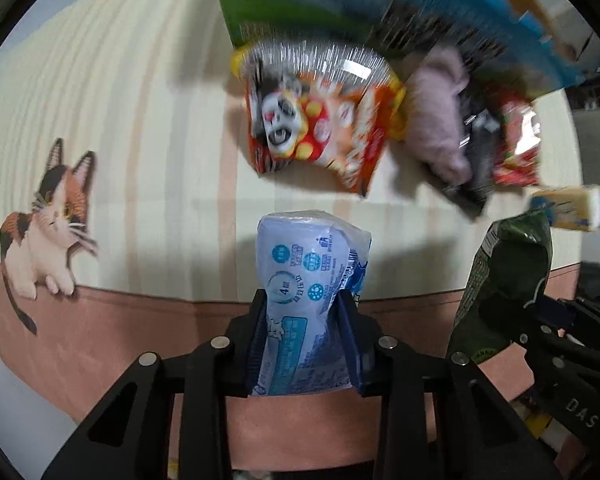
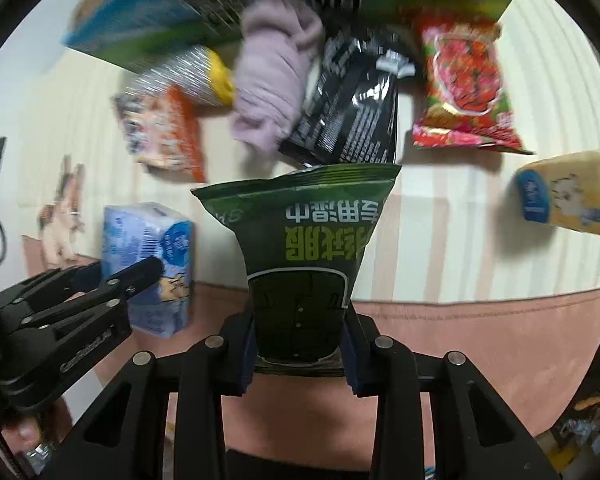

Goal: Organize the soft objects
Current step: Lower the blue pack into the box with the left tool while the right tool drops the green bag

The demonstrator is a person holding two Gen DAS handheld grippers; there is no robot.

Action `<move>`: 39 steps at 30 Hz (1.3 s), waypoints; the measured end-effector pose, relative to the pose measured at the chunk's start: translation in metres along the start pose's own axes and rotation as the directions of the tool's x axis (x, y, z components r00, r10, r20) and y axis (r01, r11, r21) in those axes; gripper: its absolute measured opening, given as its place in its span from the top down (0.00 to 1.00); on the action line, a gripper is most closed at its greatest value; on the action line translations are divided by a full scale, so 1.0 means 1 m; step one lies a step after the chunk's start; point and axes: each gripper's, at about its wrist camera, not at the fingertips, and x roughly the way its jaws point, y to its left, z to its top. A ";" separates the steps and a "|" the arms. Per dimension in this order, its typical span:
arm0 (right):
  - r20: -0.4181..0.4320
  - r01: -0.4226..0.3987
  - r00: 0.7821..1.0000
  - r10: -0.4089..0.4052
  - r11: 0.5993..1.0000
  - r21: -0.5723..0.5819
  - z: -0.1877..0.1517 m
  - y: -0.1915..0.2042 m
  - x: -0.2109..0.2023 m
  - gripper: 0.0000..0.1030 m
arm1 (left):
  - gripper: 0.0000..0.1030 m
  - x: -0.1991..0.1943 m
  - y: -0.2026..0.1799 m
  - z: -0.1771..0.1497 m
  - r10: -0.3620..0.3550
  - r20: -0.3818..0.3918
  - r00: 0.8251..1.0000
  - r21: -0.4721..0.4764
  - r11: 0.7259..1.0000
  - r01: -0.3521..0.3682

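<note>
A tissue pack (image 1: 312, 300) is seen at six o'clock in the left view, with a snack bag (image 1: 320, 120) at twelve o'clock beyond it. A cloth (image 1: 440, 120) is touched by that bag at three o'clock. A wipes pouch (image 1: 500, 280) is placed at four o'clock.

A blue tissue pack (image 1: 310, 304) is clamped between the jaws of the left gripper (image 1: 304, 312) above the striped desk (image 1: 140, 140). An orange snack bag (image 1: 320, 120) and a purple cloth (image 1: 440, 120) are seen beyond; a green bag (image 1: 504, 276) is held at right.
</note>
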 end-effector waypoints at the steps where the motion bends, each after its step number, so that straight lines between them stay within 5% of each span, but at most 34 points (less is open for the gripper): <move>1: 0.011 -0.009 1.000 0.009 1.000 -0.002 -0.003 0.002 -0.010 0.65 | 0.71 -0.017 -0.002 -0.003 -0.027 0.029 0.999 -0.005 1.000 0.027; 7: 0.100 -0.077 0.992 0.080 0.996 -0.035 -0.001 0.011 -0.098 0.65 | 0.71 -0.118 -0.022 0.010 -0.143 0.195 0.970 0.011 0.990 0.144; 11: 0.147 -0.088 0.984 0.097 0.994 -0.069 0.037 -0.009 -0.163 0.65 | 0.71 -0.159 -0.046 0.066 -0.205 0.254 0.945 0.051 0.979 0.199; 16: 0.195 -0.050 0.979 0.065 0.995 -0.081 0.115 -0.029 -0.197 0.65 | 0.71 -0.174 -0.061 0.153 -0.205 0.278 0.938 0.019 0.978 0.208; 26: 0.104 -0.008 0.995 0.013 0.999 -0.050 0.276 -0.056 -0.137 0.65 | 0.71 -0.078 -0.081 0.310 -0.252 0.107 0.962 -0.061 0.964 0.260; 39: 0.011 0.125 0.992 -0.124 0.990 -0.060 0.343 -0.081 -0.070 0.64 | 0.66 -0.012 -0.105 0.363 -0.197 -0.016 0.980 -0.083 0.977 0.195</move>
